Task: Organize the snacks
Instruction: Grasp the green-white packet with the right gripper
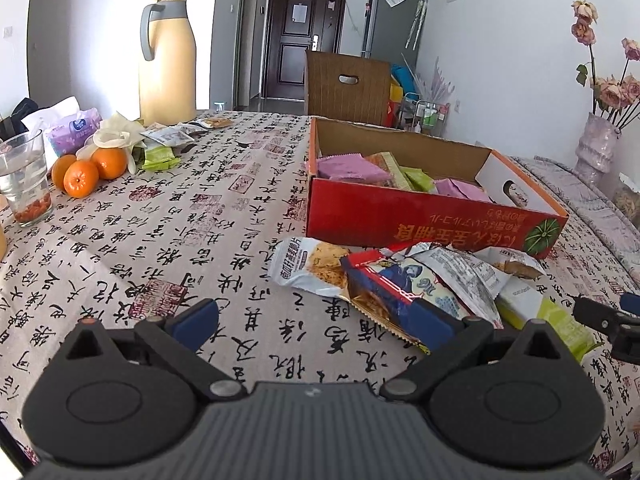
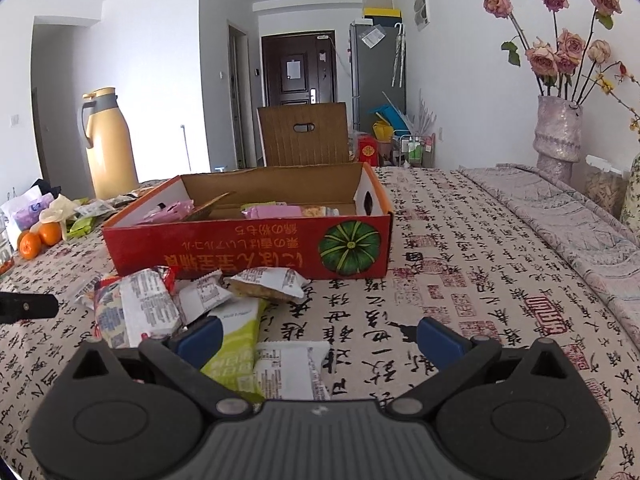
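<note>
While both pairs of fingers stood spread and empty, the left gripper [image 1: 316, 320] and right gripper [image 2: 320, 334] hovered low by the loose snack packets [image 2: 160, 308], heaped just before the red box [image 2: 248, 252]. A clean pick probably meant pinching one packet's edge, say the green packet [image 2: 236, 340], rather than the whole pile.

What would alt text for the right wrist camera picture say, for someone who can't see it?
A hand-held right gripper, jaws spread open and empty, points across a calligraphy-print tablecloth at a heap of loose snack packets lying in front of a red cardboard box that already holds some packets. A yellow thermos and oranges sit far left; a vase of pink roses stands right.
</note>
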Tool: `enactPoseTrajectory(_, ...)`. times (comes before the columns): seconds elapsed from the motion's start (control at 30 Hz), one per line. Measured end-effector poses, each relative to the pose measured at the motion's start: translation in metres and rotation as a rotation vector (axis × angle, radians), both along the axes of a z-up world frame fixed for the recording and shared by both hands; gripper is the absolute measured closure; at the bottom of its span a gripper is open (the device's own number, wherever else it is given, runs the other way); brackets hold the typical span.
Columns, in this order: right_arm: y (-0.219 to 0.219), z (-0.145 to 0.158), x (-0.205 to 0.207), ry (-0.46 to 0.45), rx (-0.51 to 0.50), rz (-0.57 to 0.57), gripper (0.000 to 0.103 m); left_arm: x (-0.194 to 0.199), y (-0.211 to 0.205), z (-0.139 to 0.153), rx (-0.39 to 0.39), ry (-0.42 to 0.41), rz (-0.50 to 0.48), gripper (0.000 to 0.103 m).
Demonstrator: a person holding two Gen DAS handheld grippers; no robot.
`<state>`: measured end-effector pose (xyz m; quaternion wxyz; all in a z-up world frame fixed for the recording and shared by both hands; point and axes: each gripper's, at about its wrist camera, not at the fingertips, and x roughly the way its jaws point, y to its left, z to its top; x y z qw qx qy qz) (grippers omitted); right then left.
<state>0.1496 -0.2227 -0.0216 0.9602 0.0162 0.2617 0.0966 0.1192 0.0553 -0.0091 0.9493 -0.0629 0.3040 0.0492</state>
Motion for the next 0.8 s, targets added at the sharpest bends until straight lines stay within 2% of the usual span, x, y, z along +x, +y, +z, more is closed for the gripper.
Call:
enactPoseTrajectory(0.2, 0.025, 0.002, 0.012, 0.007, -0.038, 0.085, 0.002, 0.001, -0.002, -0.001, 0.004, 0.006, -0.002, 0.0)
enactPoseTrajectory(0.27, 0.036, 0.001, 0.02, 0.027, -0.069, 0.121, 0.017, 0.001, -0.001, -0.001, 0.006, 0.007, 0.001, 0.0)
enactPoseTrajectory(0.37, 0.05, -0.002, 0.035, 0.076, -0.105, 0.16, 0.032, 0.0, -0.001, -0.001, 0.006, 0.007, 0.004, 0.0)
enactPoseTrajectory(0.5, 0.06, -0.008, 0.047, 0.097, -0.159, 0.177, 0.033, 0.002, 0.0, -0.001, 0.007, 0.012, 0.007, 0.0)
enactPoseTrajectory(0.53, 0.061, -0.011, 0.05, 0.108, -0.162, 0.183, 0.037, 0.003, 0.0, -0.001, 0.009, 0.014, 0.009, 0.0)
enactPoseTrajectory(0.63, 0.059, -0.018, 0.055, 0.148, -0.159, 0.21, 0.062, 0.004, 0.0, 0.0, 0.011, 0.011, 0.01, 0.0)
enactPoseTrajectory(0.8, 0.06, -0.02, 0.051, 0.133, -0.167, 0.22, 0.064, 0.005, 0.0, -0.001, 0.007, 0.015, 0.007, 0.0)
